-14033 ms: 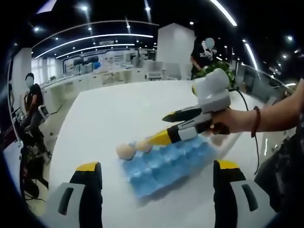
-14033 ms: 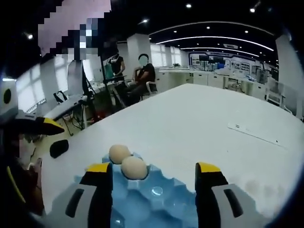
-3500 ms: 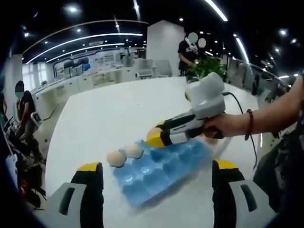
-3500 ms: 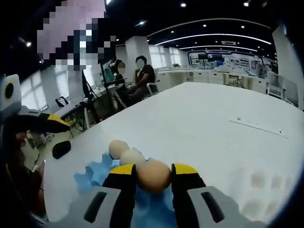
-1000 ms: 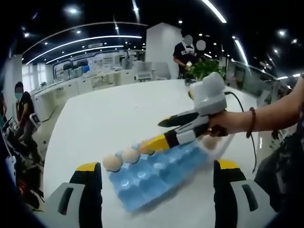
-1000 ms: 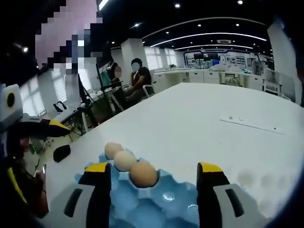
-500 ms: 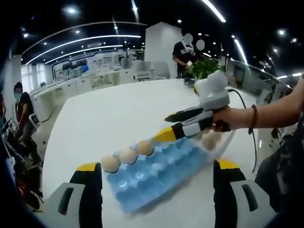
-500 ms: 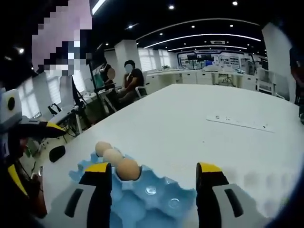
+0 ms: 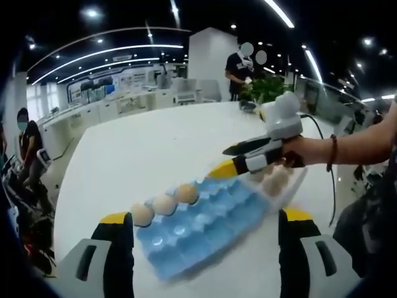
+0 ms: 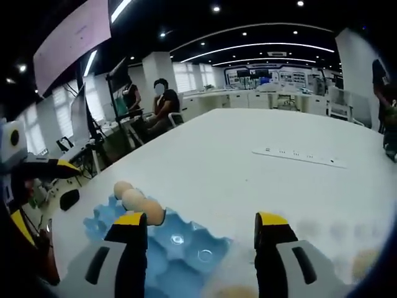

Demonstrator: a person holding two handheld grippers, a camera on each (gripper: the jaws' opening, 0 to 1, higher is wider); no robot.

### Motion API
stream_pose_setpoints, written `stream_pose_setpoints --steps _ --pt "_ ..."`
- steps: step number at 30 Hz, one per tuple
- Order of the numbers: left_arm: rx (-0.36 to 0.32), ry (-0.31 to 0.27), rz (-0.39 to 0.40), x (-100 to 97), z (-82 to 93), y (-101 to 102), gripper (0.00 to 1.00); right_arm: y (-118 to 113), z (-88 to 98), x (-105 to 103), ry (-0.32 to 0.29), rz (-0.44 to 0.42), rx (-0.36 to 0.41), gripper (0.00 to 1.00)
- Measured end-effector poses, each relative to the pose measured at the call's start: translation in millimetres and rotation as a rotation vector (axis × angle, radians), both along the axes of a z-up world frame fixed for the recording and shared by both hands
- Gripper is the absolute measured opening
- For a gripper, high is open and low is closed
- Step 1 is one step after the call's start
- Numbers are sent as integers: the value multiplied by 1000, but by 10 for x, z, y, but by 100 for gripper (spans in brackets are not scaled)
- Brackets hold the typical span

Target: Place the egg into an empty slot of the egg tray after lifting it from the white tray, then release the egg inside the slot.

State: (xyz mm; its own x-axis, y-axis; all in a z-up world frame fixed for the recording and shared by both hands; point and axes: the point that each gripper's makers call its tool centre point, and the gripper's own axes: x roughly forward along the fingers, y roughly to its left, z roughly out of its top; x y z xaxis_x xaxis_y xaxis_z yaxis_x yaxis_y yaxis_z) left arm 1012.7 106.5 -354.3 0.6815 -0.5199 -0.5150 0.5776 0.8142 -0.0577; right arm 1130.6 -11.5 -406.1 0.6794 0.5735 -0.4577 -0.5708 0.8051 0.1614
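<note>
Left gripper view: right gripper (image 9: 228, 158) wide and empty over white tray (image 9: 296, 184); next egg (image 9: 277, 181), light, brittle, smooth, wants gentle pinch across its middle; left gripper (image 9: 205, 248) wide.

You've got a broad white counter (image 9: 155, 143) stretching out ahead of you. A green potted plant (image 9: 268, 89) sits at its far end, a person (image 9: 239, 69) standing just beside it. Off to one side, a seated person (image 10: 162, 104) waits near the counter's edge, and a long white strip (image 10: 294, 155) lies flat on top.
</note>
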Motion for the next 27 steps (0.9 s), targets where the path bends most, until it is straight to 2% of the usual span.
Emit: stream_pose_setpoints --steps 10,27 --pt "7 0 2 -24 8 -16 99 -249 -23 21 20 -50 0 72" --pt "6 -1 -1 -39 17 -84 99 -680 -21 46 22 -119 -18 72"
